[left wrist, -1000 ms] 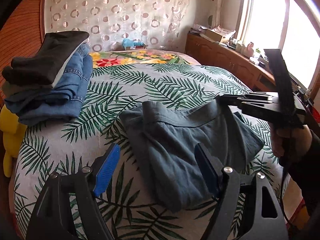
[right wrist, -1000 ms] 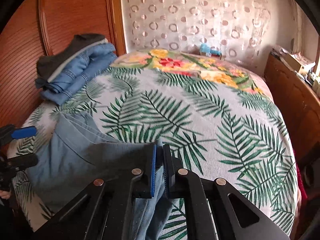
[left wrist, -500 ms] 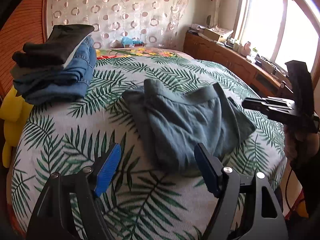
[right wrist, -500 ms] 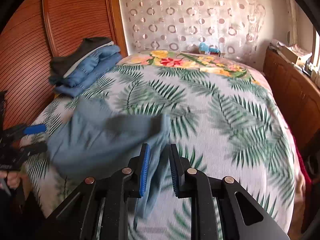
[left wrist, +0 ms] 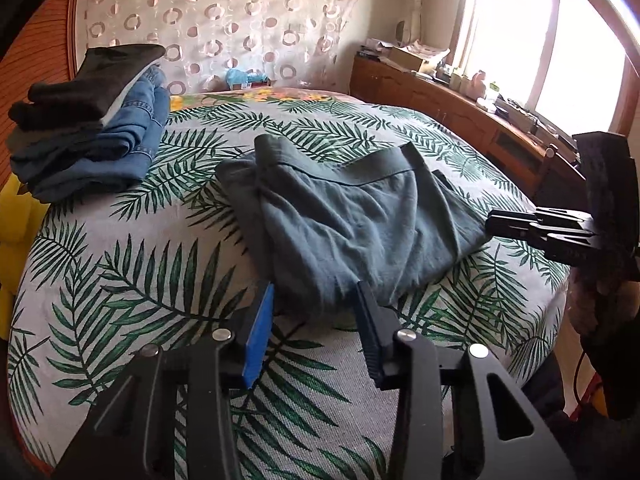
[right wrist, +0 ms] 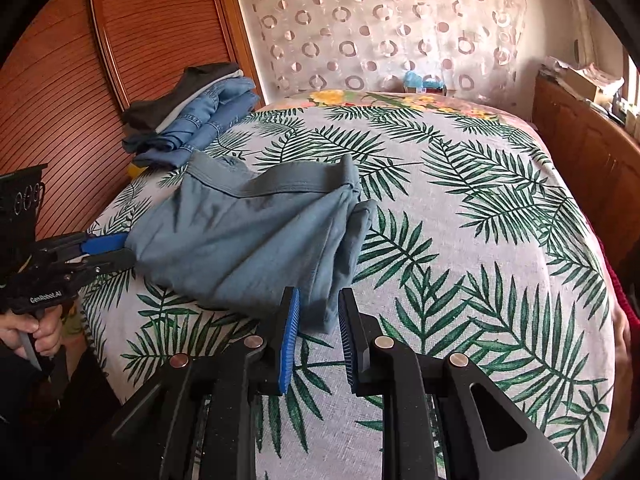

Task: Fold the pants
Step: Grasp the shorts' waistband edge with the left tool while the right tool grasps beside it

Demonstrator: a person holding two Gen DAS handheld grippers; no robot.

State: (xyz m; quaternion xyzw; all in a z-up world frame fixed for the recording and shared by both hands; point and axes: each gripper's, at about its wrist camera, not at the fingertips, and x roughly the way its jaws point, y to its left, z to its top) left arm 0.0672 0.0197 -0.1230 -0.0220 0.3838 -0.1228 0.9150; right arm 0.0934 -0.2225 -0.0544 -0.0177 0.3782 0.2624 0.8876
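Grey-blue pants point(left wrist: 352, 220) lie folded on the palm-leaf bedspread point(left wrist: 132, 280), waistband toward the far side; they also show in the right wrist view point(right wrist: 248, 236). My left gripper point(left wrist: 316, 336) is open and empty, its jaws just short of the pants' near edge. My right gripper point(right wrist: 318, 332) is open a little and empty, its jaws on either side of the pants' near corner without touching it. Each gripper appears in the other's view, the right one at the pants' right edge point(left wrist: 532, 224), the left one at their left edge point(right wrist: 96, 252).
A stack of folded jeans and dark clothes point(left wrist: 88, 128) lies at the bed's far left by a wooden headboard point(right wrist: 80, 60). A wooden sideboard point(left wrist: 460, 112) with clutter runs under the window on the right. A yellow object point(left wrist: 16, 220) sits beside the bed.
My right gripper let go of the pants, opened and pulled back. The pants dropped flat on the bed. My left gripper narrowed its opening and drew back from the pants.
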